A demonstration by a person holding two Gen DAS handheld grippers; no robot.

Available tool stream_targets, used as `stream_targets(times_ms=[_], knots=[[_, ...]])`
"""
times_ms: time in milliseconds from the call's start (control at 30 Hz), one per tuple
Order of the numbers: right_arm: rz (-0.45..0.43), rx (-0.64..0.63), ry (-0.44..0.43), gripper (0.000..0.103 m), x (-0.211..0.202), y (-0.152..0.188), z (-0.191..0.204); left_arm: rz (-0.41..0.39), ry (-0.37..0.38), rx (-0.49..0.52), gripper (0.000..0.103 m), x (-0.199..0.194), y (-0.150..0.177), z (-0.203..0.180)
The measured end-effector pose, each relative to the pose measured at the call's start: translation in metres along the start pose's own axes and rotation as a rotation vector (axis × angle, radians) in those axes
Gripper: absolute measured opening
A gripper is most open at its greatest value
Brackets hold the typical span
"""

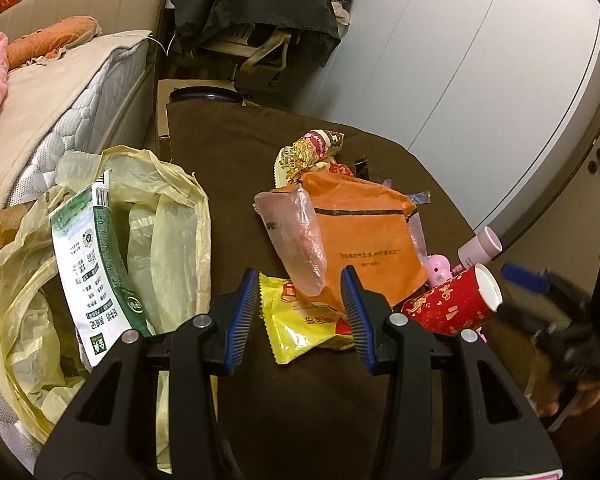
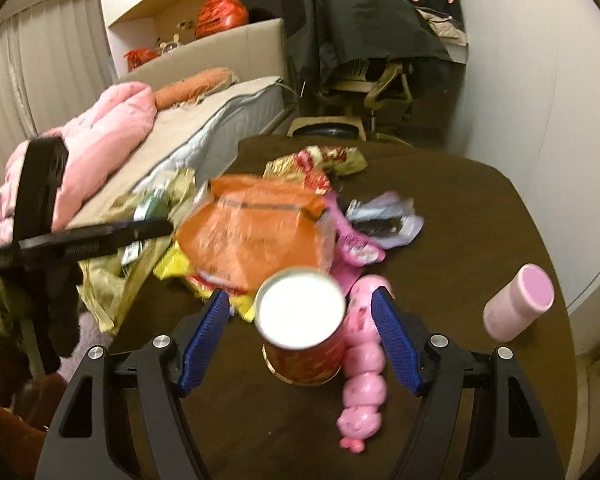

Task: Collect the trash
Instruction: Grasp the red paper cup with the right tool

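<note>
A heap of trash lies on the brown table (image 1: 228, 160): an orange packet (image 1: 364, 232), a clear pink bag (image 1: 292, 236), a yellow wrapper (image 1: 304, 320), a noodle wrapper (image 1: 312, 152). A yellowish trash bag (image 1: 172, 216) at the left holds a green-and-white carton (image 1: 92, 264). My left gripper (image 1: 300, 316) is open over the yellow wrapper, empty. My right gripper (image 2: 300, 336) is open around a red paper cup (image 2: 304, 336), its pads (image 2: 392, 340) apart from it. The cup (image 1: 456, 304) also shows in the left wrist view, and the right gripper (image 1: 540, 292) is blurred there.
A pink toy caterpillar (image 2: 364, 360) lies by the cup. A pink cylinder (image 2: 516, 304) lies at the right. More wrappers (image 2: 384, 220) lie behind. A bed (image 1: 60, 92) runs along the left. A chair draped in dark cloth (image 1: 260, 12) stands behind the table.
</note>
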State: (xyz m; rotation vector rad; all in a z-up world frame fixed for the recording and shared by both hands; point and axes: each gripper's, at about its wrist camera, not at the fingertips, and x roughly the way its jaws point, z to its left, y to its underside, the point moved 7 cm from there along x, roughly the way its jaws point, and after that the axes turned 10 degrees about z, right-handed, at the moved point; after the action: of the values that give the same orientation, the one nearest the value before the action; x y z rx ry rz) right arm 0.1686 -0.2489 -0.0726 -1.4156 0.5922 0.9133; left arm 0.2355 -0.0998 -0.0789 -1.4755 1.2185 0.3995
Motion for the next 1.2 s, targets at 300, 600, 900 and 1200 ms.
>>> stream_targets(times_ms=[300,600,900,1200], knots=[[-0.026,0.070,-0.084,0.051,0.007,0.003,-0.007,-0.002,-0.022,0.004,0.041,-0.004,0.009,-0.004],[-0.113,0.087,0.071,0.051,-0.034,-0.003,-0.034,0.033,-0.010,-0.008,0.041,0.008,0.016,0.008],[-0.124,0.168,0.109,0.051,-0.045,0.009,-0.071,0.117,0.069,0.055,0.041,0.023,0.050,-0.023],[-0.159,0.152,0.158,0.051,-0.051,0.007,-0.081,0.091,-0.026,-0.069,0.041,0.025,0.040,-0.013]])
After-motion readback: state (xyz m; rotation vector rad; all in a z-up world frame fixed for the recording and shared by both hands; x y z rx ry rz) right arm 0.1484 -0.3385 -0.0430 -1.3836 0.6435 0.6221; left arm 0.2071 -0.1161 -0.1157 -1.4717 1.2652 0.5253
